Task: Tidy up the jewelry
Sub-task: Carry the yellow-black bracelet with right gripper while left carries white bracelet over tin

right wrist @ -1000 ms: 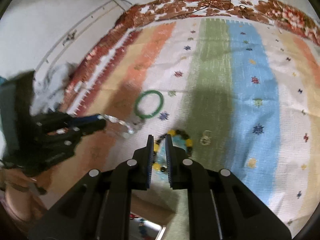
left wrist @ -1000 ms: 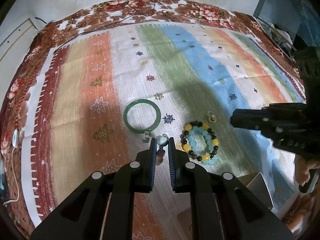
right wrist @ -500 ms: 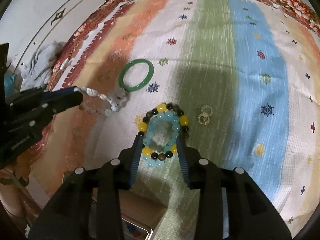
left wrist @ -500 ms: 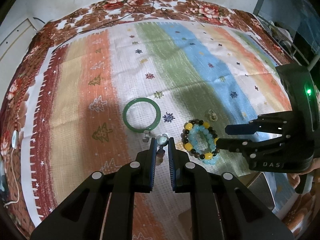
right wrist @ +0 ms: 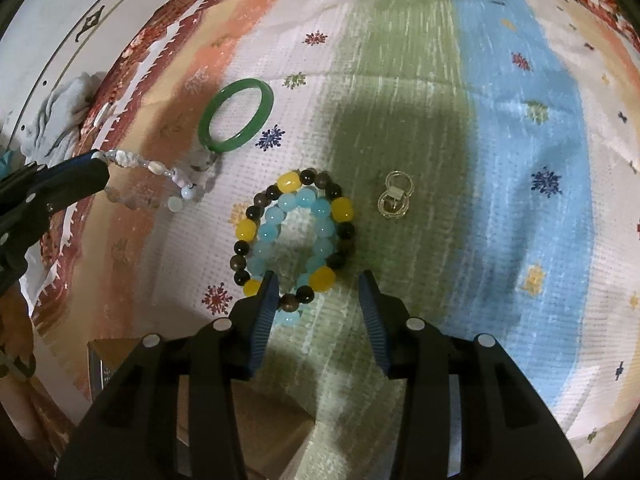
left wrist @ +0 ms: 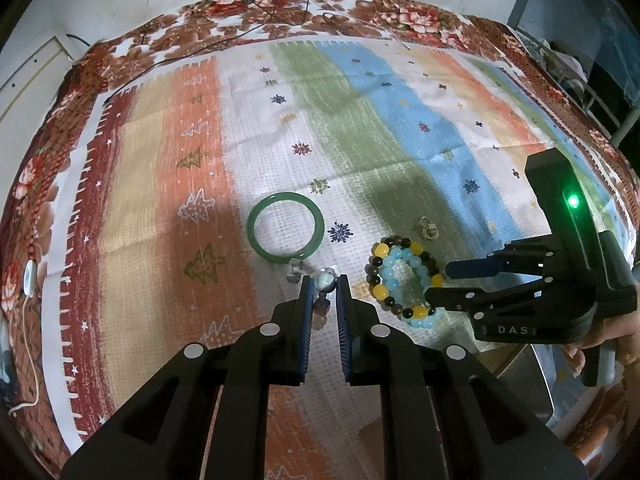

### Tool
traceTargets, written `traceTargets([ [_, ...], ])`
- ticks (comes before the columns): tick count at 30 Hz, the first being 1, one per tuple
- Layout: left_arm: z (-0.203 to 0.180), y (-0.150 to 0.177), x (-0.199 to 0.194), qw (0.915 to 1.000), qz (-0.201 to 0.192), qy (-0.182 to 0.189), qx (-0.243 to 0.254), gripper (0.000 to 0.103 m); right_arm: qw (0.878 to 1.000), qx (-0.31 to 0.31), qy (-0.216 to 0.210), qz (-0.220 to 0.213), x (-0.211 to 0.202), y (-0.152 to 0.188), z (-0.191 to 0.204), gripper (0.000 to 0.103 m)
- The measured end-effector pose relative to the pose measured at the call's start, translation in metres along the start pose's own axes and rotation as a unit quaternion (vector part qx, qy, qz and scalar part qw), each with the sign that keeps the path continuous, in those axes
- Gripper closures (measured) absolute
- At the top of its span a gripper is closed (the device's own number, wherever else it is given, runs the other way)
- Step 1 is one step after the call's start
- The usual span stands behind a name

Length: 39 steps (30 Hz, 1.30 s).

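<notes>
Here, the left gripper (left wrist: 323,285) clamps a pale bead strand (right wrist: 154,168), while the right gripper (right wrist: 318,294), jaws closing but unclenched, straddles two nested bead bracelets (right wrist: 296,236) on the striped cloth (right wrist: 500,120).

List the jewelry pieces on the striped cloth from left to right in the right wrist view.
Pale beaded strand held in the left gripper → green bangle → yellow, dark and light-blue bead bracelets → small clear double-ring piece.

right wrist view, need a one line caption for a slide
Open right gripper straddling the near edge of stacked beaded bracelets on a striped cloth, green bangle beyond.
</notes>
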State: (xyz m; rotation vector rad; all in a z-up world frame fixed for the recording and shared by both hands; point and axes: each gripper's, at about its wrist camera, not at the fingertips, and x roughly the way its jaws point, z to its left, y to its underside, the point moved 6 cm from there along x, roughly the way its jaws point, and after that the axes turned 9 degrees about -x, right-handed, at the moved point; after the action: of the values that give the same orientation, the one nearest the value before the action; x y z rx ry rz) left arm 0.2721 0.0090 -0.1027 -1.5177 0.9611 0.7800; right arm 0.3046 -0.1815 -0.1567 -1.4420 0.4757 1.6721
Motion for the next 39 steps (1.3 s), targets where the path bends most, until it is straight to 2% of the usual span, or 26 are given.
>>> traceTargets([
  [1,0.000,0.000,0.000,1.0000,0.000,0.000,0.000,0.092,1.000,0.001,0.000,0.004,0.002,0.001,-0.001,0.079],
  [4,0.000,0.000,0.000,1.0000,0.000,0.000,0.000,0.092,1.000,0.007,-0.010,0.002,0.004,0.001,-0.001,0.081],
  [9,0.000,0.000,0.000,1.0000,-0.001,0.000,0.000,0.092,1.000,0.012,-0.009,-0.011,-0.001,-0.001,-0.003,0.089],
  [18,-0.002,-0.003,-0.004,1.0000,-0.006,0.006,-0.002,0.092,0.998,0.001,-0.003,-0.056,-0.038,-0.005,0.007,0.090],
  [28,-0.005,0.001,-0.026,0.9994,-0.024,0.026,-0.008,0.092,0.993,-0.033,0.037,-0.108,-0.072,-0.008,0.033,0.090],
  [31,-0.008,0.005,-0.033,0.9990,-0.030,0.032,-0.009,0.092,0.989,-0.040,0.062,-0.128,-0.085,-0.005,0.036,0.090],
  [39,-0.021,0.015,-0.059,0.9973,-0.050,0.054,-0.007,0.092,0.979,-0.053,0.071,-0.181,-0.126,-0.002,0.054,0.090],
])
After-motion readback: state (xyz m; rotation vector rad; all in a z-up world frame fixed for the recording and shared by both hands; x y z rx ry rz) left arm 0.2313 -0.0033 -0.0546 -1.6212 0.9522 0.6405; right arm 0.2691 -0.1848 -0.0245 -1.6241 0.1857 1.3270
